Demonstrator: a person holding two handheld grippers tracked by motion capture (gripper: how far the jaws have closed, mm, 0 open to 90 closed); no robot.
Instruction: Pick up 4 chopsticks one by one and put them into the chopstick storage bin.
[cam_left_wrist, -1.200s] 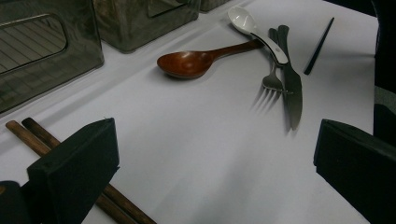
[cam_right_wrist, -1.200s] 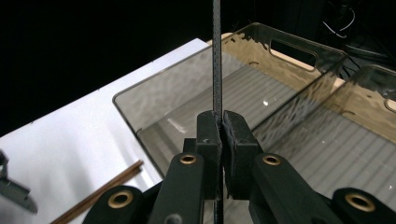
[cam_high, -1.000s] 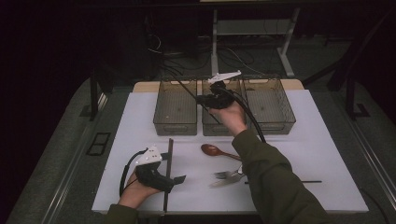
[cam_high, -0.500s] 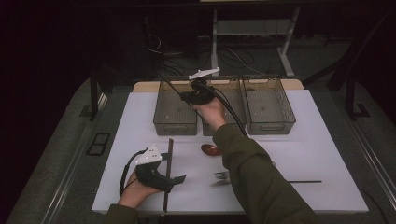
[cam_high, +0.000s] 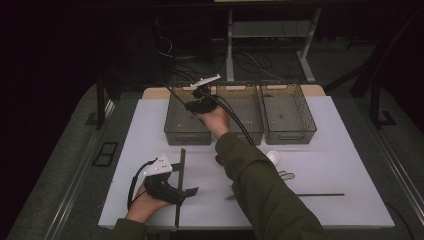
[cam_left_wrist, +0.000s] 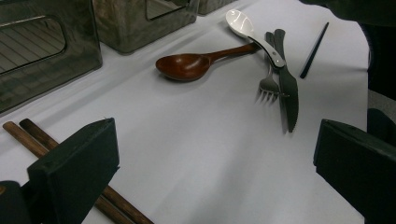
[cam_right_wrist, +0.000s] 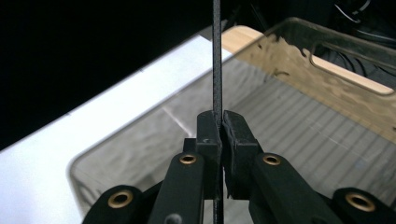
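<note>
One thin black chopstick (cam_right_wrist: 217, 60), straight and dark along its whole length, stands clamped between the nearly closed jaws of the right gripper (cam_right_wrist: 221, 122), rising above them and running down past them. Beneath and ahead of this gripper lies the leftmost bin (cam_right_wrist: 299, 135), smoky and ribbed, with nothing in the part seen. Left gripper (cam_left_wrist: 215, 172) rests wide open, holding nothing, two wooden chopsticks (cam_left_wrist: 28, 135) beside its jaw.

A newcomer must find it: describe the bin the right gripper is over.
Three clear bins stand in a row at the white mat's far edge. The right gripper, clamping a thin black chopstick, hangs over the leftmost bin, the one nearest the mat's left edge.
</note>
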